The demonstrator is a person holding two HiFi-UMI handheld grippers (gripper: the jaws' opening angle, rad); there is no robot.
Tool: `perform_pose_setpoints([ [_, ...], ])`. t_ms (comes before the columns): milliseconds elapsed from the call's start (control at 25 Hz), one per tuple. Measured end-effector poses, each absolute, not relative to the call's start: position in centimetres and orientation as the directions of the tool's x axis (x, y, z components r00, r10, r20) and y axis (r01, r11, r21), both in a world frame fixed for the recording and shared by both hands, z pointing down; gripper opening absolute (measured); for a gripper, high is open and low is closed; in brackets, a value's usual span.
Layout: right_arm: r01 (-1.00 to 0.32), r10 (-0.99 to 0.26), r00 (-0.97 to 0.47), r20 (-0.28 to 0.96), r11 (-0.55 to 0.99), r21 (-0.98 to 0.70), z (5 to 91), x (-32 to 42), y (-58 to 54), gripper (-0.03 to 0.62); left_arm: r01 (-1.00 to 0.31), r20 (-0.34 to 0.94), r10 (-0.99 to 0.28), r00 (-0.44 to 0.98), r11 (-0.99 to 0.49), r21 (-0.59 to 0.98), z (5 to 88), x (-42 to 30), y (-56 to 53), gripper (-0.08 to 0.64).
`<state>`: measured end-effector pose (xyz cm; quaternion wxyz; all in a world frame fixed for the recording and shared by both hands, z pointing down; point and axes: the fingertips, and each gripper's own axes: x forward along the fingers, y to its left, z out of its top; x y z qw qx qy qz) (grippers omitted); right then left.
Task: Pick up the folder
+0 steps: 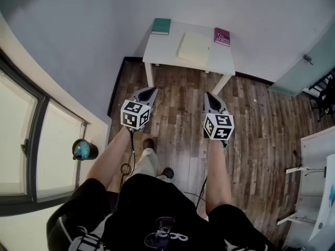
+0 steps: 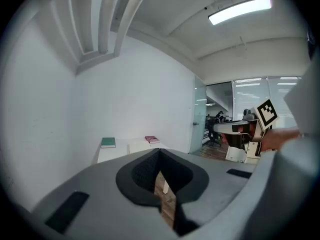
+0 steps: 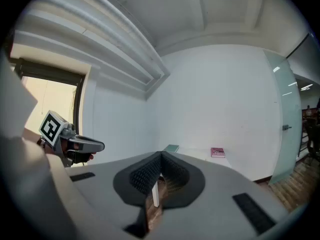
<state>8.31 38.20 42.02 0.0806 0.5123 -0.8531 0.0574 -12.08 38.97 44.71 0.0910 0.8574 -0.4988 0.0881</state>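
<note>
A pale yellow folder lies flat on a small white table against the far wall, between a green book and a magenta book. My left gripper and right gripper hover side by side over the wooden floor, short of the table and pointing toward it. Both are shut with nothing between the jaws. In the left gripper view the shut jaws sit below the green book and magenta book. The right gripper view shows its jaws shut, with the same two books beyond them.
A window and sill run along the left, with a dark round pot on the sill. A frosted glass door stands at the right, a white desk nearer. The person's shoes and cables are on the floor below the grippers.
</note>
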Motion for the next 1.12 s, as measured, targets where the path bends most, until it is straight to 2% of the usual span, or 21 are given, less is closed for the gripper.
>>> perform_pose_setpoints([
  [520,-0.857,-0.834,-0.493,0.246,0.515,0.027,43.0,6.2,36.7,0.025,-0.84,0.199,-0.816,0.543,-0.528,0.127,44.4,-11.7,36.7,0.021],
  [800,-0.887,-0.863,-0.438,0.252,0.46,0.035,43.3,5.0,31.5,0.025,-0.816,0.125,-0.809,0.574,-0.552,0.172,44.0,-13.6,30.6,0.021],
  [1120,-0.914,-0.889,-0.39,0.239,0.405,0.017,43.2,3.5,23.6,0.025,-0.761,0.133,-0.752,0.645,-0.618,0.196,44.3,-14.6,22.8,0.021],
])
